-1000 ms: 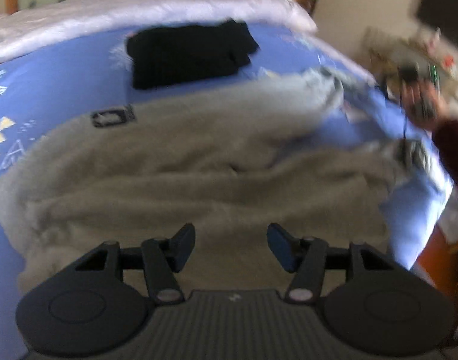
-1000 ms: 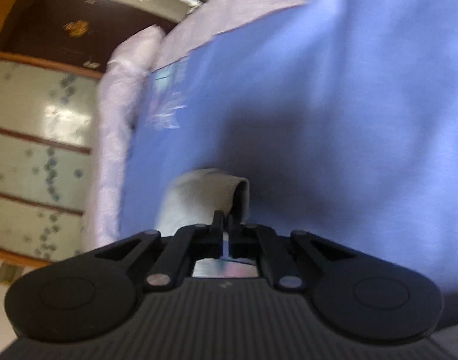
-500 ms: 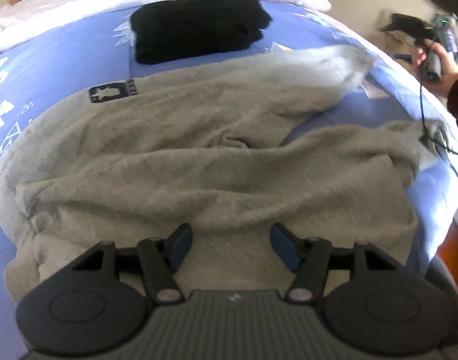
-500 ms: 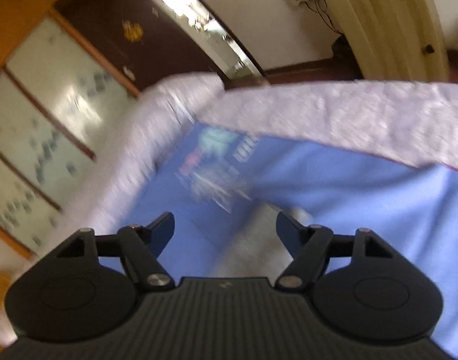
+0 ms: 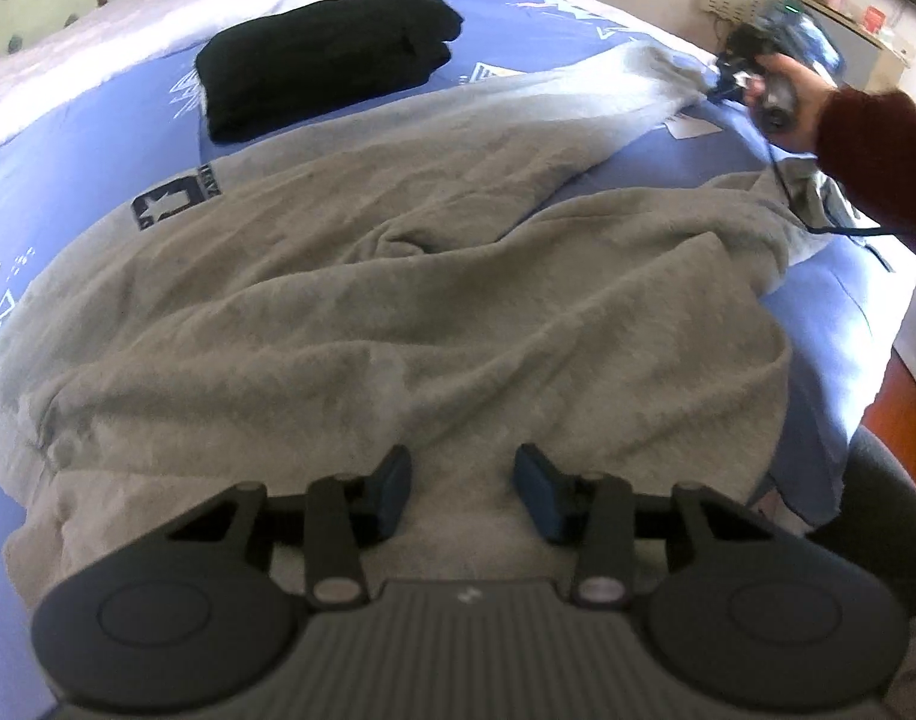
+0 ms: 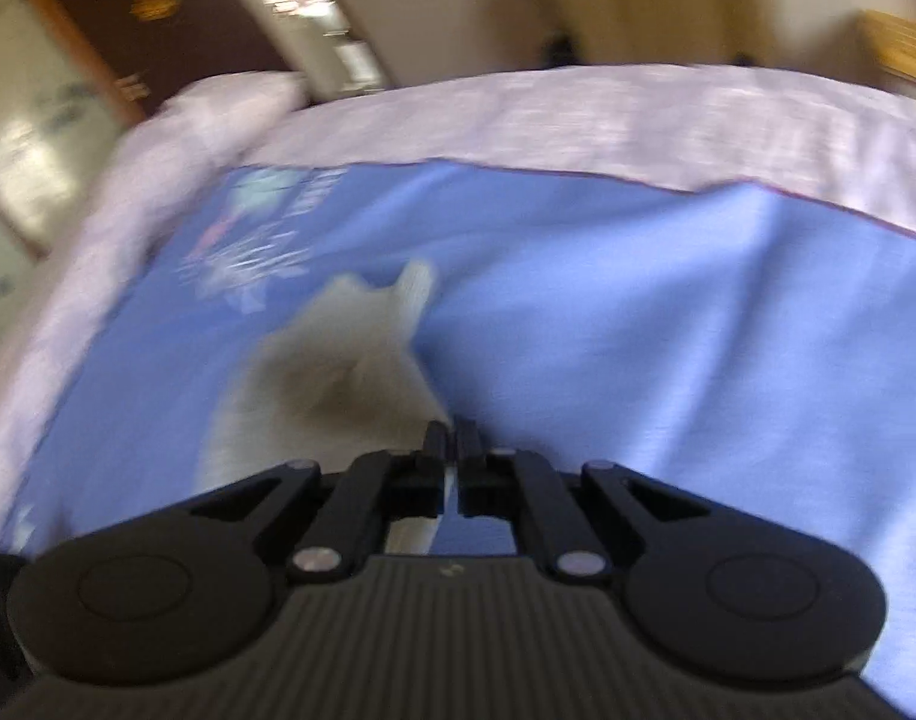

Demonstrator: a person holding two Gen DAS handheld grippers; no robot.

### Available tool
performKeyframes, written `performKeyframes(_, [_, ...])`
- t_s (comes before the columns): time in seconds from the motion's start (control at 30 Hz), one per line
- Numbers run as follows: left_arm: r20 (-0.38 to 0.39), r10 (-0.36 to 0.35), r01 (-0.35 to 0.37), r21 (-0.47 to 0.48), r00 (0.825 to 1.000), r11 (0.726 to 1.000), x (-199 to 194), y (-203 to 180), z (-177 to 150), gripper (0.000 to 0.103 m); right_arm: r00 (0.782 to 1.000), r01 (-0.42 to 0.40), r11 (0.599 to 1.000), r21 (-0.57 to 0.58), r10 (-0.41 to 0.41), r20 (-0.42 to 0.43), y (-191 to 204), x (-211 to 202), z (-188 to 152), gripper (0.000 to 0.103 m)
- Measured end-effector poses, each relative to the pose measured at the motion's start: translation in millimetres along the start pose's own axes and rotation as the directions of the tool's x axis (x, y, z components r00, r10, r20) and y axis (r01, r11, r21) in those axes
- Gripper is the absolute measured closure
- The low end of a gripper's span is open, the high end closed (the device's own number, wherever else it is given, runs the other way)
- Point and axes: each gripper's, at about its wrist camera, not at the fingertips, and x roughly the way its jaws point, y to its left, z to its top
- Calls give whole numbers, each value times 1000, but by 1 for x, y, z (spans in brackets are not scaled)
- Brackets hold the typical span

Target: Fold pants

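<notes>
Reclosed on fleecy grey pants (image 6: 338, 384), right hand-held gripper (image 6: 455, 438) pinches a leg; left hand-held gripper (image 5: 462, 480) gapes empty.

A home bedroom: a bed (image 5: 829, 324) spread with a blue printed sheet (image 6: 667, 312) and white quilt (image 5: 98, 54), folded black clothing (image 5: 320, 42), wood-framed patterned glass panels (image 6: 32, 138) and a dark wooden door (image 6: 158, 12).
</notes>
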Motion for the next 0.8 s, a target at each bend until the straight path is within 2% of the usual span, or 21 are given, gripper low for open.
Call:
performKeyframes(0.03, [0, 1, -1, -8, 1000, 1000, -3, 2, -1, 61, 999, -37, 999, 31, 38, -38, -9, -5, 3, 86])
performKeyframes(0.07, [1, -1, 1, -19, 1000, 1000, -8, 5, -1, 59, 996, -71, 996, 53, 74, -57, -16, -13, 6, 73])
performKeyframes(0.1, [7, -10, 10, -40, 1000, 999, -16, 10, -3, 57, 993, -103, 993, 62, 106, -43, -25, -28, 10, 63])
performKeyframes(0.13, [20, -21, 22, -69, 1000, 997, -25, 17, -4, 56, 992, -126, 990, 61, 127, -22, -34, -44, 13, 61])
performKeyframes(0.2, [59, -29, 38, -149, 998, 988, -47, 36, -12, 45, 982, -190, 980, 59, 191, -3, -61, -81, 16, 60])
performKeyframes(0.3, [95, 42, -14, -277, 995, 961, -74, 66, -28, 36, 965, -262, 960, 99, 262, 12, -113, -129, 14, 60])
performKeyframes(0.37, [86, 89, -51, -368, 992, 928, -84, 87, -40, 32, 967, -257, 959, 121, 255, 28, -151, -159, 3, 59])
performKeyframes(0.43, [58, 119, -79, -467, 991, 881, -88, 107, -55, 30, 973, -233, 960, 154, 231, 32, -187, -184, -18, 59])
performKeyframes(0.53, [38, 85, -46, -591, 996, 805, -88, 128, -75, 28, 975, -218, 955, 200, 222, 2, -218, -201, -48, 59])
performKeyframes(0.6, [45, 46, -7, -638, 998, 770, -85, 135, -84, 23, 968, -231, 943, 240, 247, -39, -233, -207, -71, 59])
performKeyframes(0.7, [50, -29, 55, -673, 998, 738, -73, 136, -90, 22, 955, -251, 920, 300, 286, -78, -236, -202, -87, 59])
performKeyframes(0.8, [71, -48, 83, -677, 996, 731, -66, 127, -90, 25, 940, -272, 906, 324, 322, -111, -228, -189, -96, 59])
